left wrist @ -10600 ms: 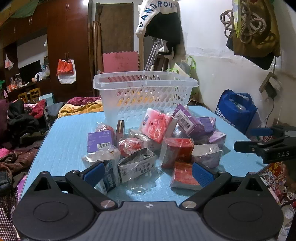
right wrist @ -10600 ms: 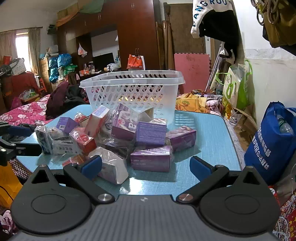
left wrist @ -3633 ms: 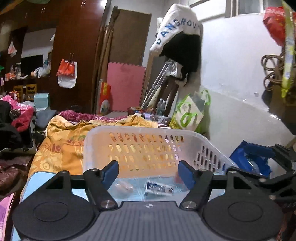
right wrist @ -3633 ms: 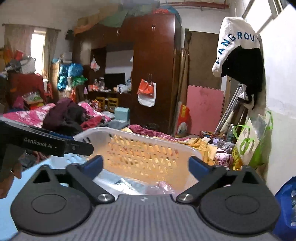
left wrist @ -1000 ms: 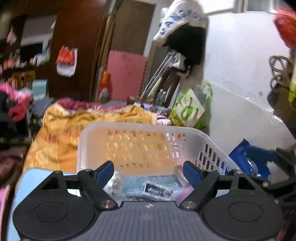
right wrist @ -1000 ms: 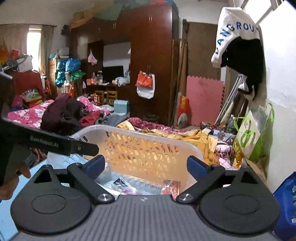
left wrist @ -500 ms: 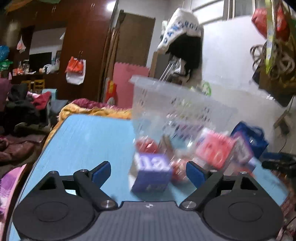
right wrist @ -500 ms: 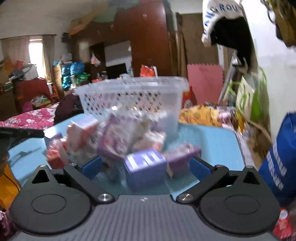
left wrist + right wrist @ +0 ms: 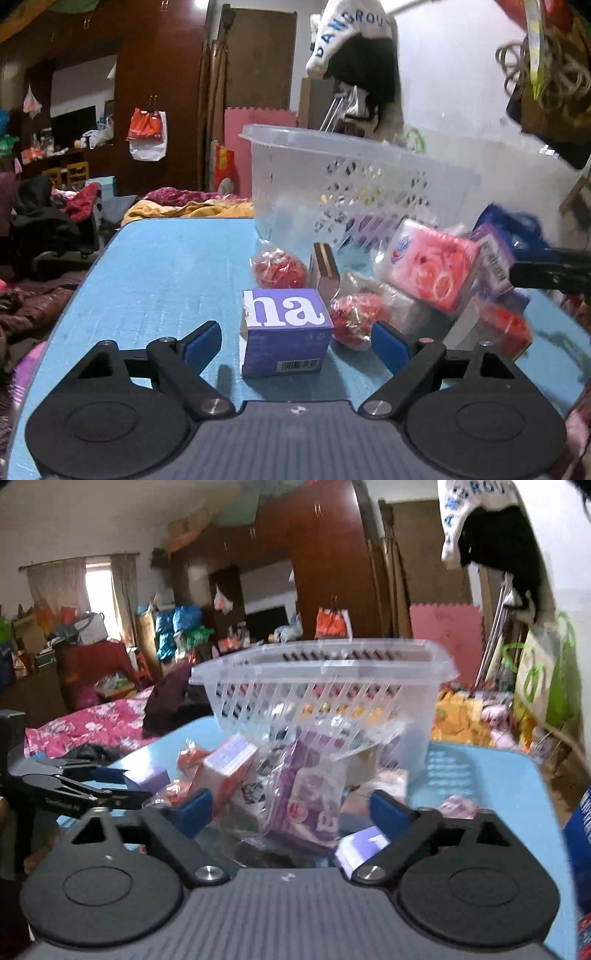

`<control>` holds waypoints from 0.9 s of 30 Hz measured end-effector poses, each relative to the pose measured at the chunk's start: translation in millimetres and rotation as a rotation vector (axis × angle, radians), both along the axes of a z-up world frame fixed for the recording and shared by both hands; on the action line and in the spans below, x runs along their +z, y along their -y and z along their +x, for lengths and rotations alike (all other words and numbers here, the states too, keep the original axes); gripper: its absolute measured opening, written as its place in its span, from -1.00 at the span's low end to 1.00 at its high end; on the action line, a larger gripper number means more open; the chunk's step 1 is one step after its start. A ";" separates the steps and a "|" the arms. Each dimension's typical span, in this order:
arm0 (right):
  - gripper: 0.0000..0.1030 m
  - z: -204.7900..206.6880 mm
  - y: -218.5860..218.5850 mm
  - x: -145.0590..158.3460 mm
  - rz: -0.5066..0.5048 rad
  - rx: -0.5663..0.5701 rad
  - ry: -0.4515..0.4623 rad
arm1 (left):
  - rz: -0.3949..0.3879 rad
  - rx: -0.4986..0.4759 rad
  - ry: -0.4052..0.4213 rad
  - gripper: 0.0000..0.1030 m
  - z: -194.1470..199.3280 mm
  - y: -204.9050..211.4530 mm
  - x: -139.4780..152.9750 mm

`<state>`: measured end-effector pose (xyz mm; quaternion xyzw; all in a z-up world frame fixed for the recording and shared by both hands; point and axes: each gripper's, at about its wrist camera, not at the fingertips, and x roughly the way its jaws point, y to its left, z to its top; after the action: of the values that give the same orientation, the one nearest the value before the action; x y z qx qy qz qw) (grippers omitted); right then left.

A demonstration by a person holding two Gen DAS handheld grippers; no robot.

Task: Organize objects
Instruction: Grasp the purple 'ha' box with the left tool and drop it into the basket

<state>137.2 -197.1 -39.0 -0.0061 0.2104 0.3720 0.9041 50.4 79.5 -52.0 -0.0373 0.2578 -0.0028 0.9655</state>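
Crowding the blue table (image 9: 166,266), packets front a cluttered bedroom.

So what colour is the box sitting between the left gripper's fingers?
Purple, with large white letters on top; the box shows best in the left wrist view.

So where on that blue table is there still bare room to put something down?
The table is bare left of the purple box and white basket, out to its edge. Another bare strip lies right of the basket. In front of the basket, packets crowd together.

One basket (image 9: 354,173), one purple "ha" box (image 9: 284,332), two red-filled bags (image 9: 279,267) (rest of pkgs too blurred)
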 end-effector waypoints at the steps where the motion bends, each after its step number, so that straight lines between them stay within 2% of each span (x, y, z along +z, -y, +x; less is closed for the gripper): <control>1: 0.49 2.1 -1.1 -3.0 0.003 0.005 -0.011 | 0.006 0.011 0.002 0.76 0.3 0.5 0.6; 4: 0.24 -2.7 -3.2 -11.9 -0.015 -0.006 -0.006 | -0.016 0.049 -0.001 0.59 4.8 -2.7 -0.2; 5: 0.09 -3.6 -2.2 -12.8 -0.017 -0.008 -0.001 | -0.030 0.051 -0.003 0.41 6.0 -4.8 -1.1; 6: 0.03 -11.6 0.0 -13.5 -0.005 -0.008 0.002 | -0.049 0.050 -0.003 0.12 6.0 -7.1 -1.6; 7: 0.03 -14.3 2.8 -13.2 0.004 -0.004 0.004 | -0.055 0.059 0.001 0.02 5.3 -8.5 -2.5; 13: 0.02 -28.6 9.5 -6.3 -0.007 -0.013 0.071 | -0.037 0.068 0.058 0.01 -6.9 -6.3 0.3; 18: 0.02 -33.2 14.2 3.6 0.008 -0.033 0.109 | -0.076 0.050 0.128 0.01 -17.6 -8.4 11.6; 23: 0.02 -27.2 25.1 25.9 0.058 -0.050 0.143 | -0.104 0.027 0.190 0.01 -18.7 -8.4 35.1; 27: 0.02 -12.1 14.9 59.6 0.038 -0.075 0.200 | -0.124 -0.014 0.228 0.01 -2.3 -2.3 72.5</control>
<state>125.1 -212.0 20.6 -0.0184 0.1123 0.3394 0.9337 48.2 81.8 20.5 -0.0943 0.1462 -0.0298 0.9843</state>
